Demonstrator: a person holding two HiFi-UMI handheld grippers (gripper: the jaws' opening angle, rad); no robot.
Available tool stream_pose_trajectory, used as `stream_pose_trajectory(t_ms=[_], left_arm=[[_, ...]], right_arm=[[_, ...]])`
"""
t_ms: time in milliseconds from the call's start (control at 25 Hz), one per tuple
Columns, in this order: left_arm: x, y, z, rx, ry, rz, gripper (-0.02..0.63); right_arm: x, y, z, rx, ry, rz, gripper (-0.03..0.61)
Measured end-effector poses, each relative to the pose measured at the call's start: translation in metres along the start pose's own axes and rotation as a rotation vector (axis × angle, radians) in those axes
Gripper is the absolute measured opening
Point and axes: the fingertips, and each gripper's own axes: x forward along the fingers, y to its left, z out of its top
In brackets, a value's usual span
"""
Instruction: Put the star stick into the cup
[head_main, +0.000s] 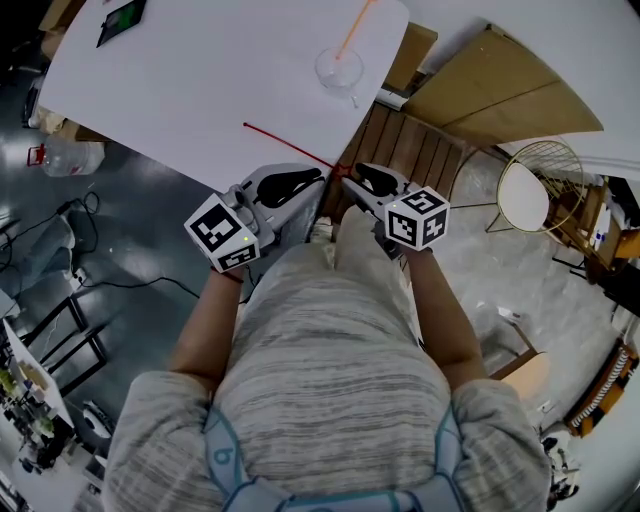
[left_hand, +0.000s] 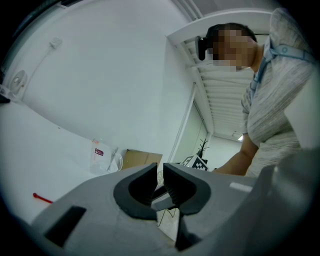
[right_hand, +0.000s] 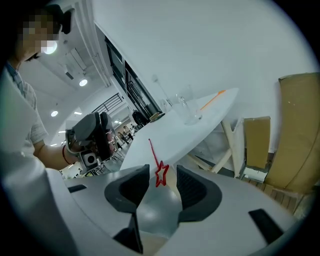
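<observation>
The red star stick (head_main: 290, 147) lies on the white table (head_main: 200, 80) near its front edge, its star end (right_hand: 161, 174) over the edge. My right gripper (head_main: 350, 180) is open, and the star shows between its jaws (right_hand: 162, 175) just beyond the tips, untouched. My left gripper (head_main: 318, 183) hovers beside it at the table edge, shut with nothing in it (left_hand: 159, 175); the stick's far end (left_hand: 42, 198) shows at its left. The clear cup (head_main: 340, 68) stands farther back on the table, with an orange stick (head_main: 355, 28) at it.
A dark tablet (head_main: 122, 20) lies on the table's far left. Cardboard boxes (head_main: 500, 85) and wooden slats (head_main: 410, 150) are to the right of the table. A wire chair (head_main: 545, 190) stands at the right. A plastic jug (head_main: 70, 155) sits on the floor.
</observation>
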Motion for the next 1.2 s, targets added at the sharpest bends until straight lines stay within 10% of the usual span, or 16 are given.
stream_pose_trajectory(t_ms=[1200], left_arm=[[-0.002, 0.005, -0.003, -0.001, 0.011, 0.023, 0.044]], right_arm=[[0.030, 0.002, -0.007, 0.074, 0.036, 0.085, 0.064]])
